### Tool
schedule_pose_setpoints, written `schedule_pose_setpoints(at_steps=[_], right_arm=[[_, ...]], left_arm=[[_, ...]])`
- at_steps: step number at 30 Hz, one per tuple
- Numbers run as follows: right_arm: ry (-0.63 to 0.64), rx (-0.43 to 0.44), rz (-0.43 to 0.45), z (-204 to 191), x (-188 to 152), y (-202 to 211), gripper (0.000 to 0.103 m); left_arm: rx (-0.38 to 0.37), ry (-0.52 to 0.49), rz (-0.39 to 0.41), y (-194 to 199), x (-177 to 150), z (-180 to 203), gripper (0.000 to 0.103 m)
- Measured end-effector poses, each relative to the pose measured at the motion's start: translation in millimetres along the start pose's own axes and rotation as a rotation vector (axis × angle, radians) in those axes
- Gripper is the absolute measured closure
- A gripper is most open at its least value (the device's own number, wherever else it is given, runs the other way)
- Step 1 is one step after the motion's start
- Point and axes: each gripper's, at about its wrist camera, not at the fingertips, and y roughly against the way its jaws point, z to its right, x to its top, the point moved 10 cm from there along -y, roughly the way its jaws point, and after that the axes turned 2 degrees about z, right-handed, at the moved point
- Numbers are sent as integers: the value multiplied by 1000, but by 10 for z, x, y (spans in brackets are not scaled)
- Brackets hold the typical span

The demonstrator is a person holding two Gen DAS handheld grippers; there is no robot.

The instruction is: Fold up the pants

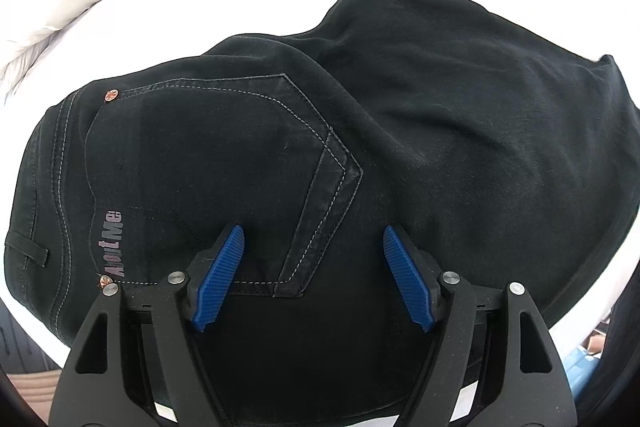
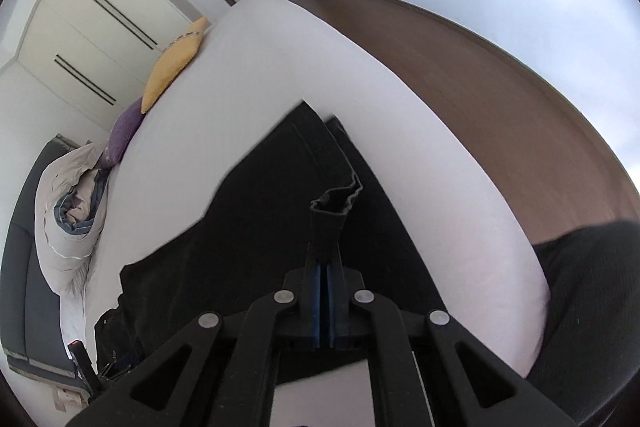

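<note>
Pants (image 1: 240, 155) – matt black denim, pale stitching; fingers (image 1: 218, 279) w/ ribbed blue pads.

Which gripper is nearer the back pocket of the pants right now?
Left. The left gripper hovers open right over the back pocket; the right gripper is pinching the pants at a bunched fold of fabric, pocket out of its view.

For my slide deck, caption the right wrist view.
Right gripper shut on a bunched fold of black denim pants, lifted above the white bed.

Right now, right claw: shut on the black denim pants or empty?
Shut on the black denim pants: right claw has a bunched hem pinched between closed blue pads.
</note>
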Motion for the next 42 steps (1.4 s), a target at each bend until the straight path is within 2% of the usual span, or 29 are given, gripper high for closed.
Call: schedule_pose_setpoints(at_steps=[3, 5, 11, 16, 17, 19, 21, 23, 24, 25, 26, 28, 29, 32, 34, 36, 39, 42], right_arm=[[-76, 6, -38, 249, -314, -57, 100], [-92, 28, -36, 310, -358, -8, 100], [-111, 65, -4, 115, -301, 126, 100], [-148, 78, -49, 184, -431, 107, 100], [-151, 76, -72, 223, -473, 45, 103], [-198, 112, -81, 295, -497, 9, 102], [-197, 128, -83, 272, -470, 56, 97], [-193, 104, -67, 318, -422, 147, 87], [-193, 63, -51, 399, -392, 209, 78], [-198, -4, -23, 529, -349, 292, 61], [-216, -47, 14, 650, -295, 382, 55], [-247, -97, 70, 849, -183, 539, 55], [-238, -97, 83, 864, -109, 588, 55], [-113, 3, 92, 505, 114, 624, 55], [18, 122, 64, 13, 220, 569, 55], [139, 219, -4, -465, 236, 411, 56], [263, 307, -128, -998, 161, 23, 56], [276, 341, -282, -1233, 3, -494, 56]], left_arm=[[29, 4, -17, -24, 72, 18, 27], [37, 11, -23, -41, 101, 24, 25], [70, 46, -38, -84, 207, 54, 20], [88, 66, -43, -137, 296, 60, 14], [89, 67, -43, -146, 308, 60, 13], [99, 71, -46, -175, 351, 56, 8], [98, 80, -50, -198, 391, 66, 7], [102, 77, -50, -211, 421, 90, 7], [104, 78, -49, -219, 439, 104, 7], [106, 82, -48, -228, 462, 114, 6], [108, 85, -47, -227, 461, 115, 6], [113, 89, -43, -240, 477, 125, 6], [116, 89, -41, -136, 360, 140, 6], [127, 90, -39, -209, 236, 85, 6], [136, 89, -32, -182, 220, 119, 6], [131, 82, -19, -154, 179, 175, 6], [139, 65, 1, -139, 175, 291, 6], [139, 86, 2, -164, 168, 335, 6]])
